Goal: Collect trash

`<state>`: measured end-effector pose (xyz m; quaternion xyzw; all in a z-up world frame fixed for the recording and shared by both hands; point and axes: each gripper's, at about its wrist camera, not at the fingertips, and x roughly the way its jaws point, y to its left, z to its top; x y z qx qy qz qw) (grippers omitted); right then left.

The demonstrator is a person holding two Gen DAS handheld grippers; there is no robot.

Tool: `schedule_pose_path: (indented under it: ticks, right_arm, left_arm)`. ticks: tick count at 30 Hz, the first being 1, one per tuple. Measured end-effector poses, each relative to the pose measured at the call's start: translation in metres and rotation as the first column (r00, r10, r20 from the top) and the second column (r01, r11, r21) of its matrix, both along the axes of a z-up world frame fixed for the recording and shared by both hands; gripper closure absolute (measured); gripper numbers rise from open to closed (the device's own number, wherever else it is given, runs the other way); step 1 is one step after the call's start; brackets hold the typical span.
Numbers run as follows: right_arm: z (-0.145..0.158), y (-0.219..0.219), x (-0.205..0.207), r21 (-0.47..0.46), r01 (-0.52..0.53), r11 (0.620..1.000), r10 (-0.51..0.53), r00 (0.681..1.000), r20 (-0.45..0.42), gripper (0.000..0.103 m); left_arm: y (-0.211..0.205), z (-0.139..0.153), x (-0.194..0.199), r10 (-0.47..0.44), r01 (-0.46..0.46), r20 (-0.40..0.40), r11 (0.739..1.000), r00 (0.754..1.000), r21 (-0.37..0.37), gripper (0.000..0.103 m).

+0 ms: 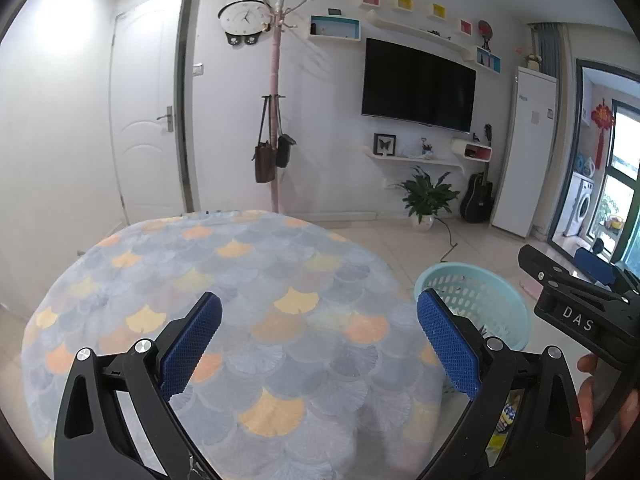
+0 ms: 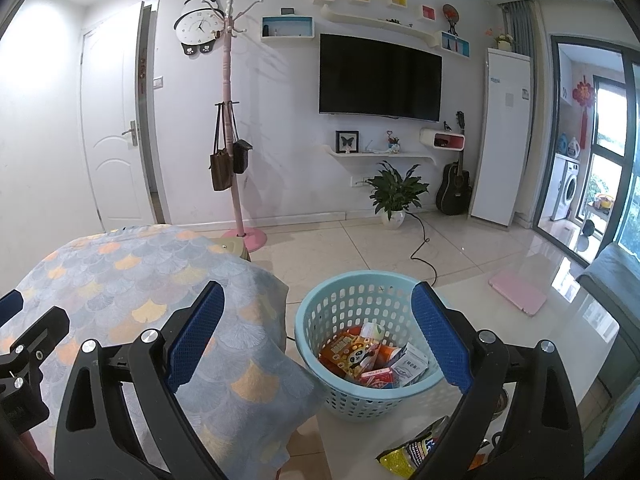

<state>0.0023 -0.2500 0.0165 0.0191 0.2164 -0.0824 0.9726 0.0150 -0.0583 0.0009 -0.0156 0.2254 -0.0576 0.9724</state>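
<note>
Below the spread right gripper (image 2: pixel 318 320), the trash-filled basket (image 2: pixel 320 384) sits.

You're in a home living room: wall-mounted television (image 2: pixel 380 76) upper centre, coat stand (image 2: pixel 232 120), guitar (image 2: pixel 454 188), washing machine (image 2: pixel 566 192) far right.

My right gripper (image 2: pixel 318 332) spread wide over the basket (image 2: pixel 320 392), mouth unobstructed from above, packets (image 2: pixel 360 356) piled inside, draped table (image 2: pixel 140 280) crowding my left, yellow wrapper (image 2: pixel 404 456) below.

wall tv (image 2: pixel 380 78), pink coat stand (image 2: pixel 232 120), guitar (image 2: pixel 454 188)
</note>
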Motion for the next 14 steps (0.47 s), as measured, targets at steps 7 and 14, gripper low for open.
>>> schedule_pose_path:
  ticks: [7,14]
  right_arm:
    - [0.0009,0.0001,0.0000,0.000,0.002,1.000,-0.002,1.000,0.000,0.013]
    - [-0.0004,0.0008,0.0008,0.005,0.006,1.000,-0.006,1.000,-0.002,0.013]
  left_arm:
    - [0.0047,0.0009,0.0000,0.003,-0.003,0.002,1.000,1.000,-0.029,0.008]
    - [0.0049,0.0005,0.0021,0.004,-0.004,-0.004,1.000,1.000,-0.023,0.008]
